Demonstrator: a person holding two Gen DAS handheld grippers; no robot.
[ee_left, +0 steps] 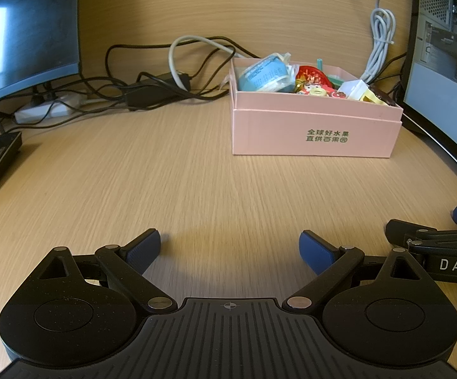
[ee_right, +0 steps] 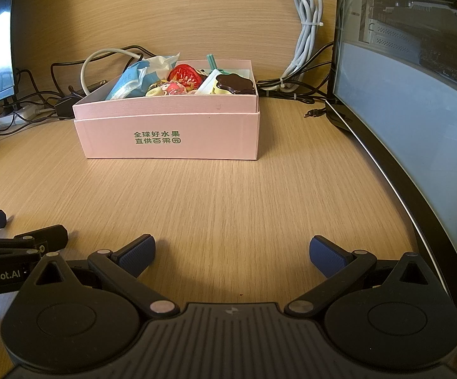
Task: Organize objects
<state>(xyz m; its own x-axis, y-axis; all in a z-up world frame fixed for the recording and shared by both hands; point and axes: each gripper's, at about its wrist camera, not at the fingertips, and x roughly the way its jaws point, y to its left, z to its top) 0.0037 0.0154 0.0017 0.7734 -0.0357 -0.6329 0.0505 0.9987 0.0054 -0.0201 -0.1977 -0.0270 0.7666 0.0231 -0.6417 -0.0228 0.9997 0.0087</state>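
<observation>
Warm, even light; soft shadows under the box [ee_right: 168, 132]; monitor [ee_left: 23, 31] glare; fisheye bending at edges; sharp focus.

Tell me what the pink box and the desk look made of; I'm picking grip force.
Pink box: likely matte paperboard, with thin folded walls, crisp edges and printed green characters. Desk: light wood-grain surface with a low sheen, probably laminate or veneer; solid wood can't be ruled out.
</observation>
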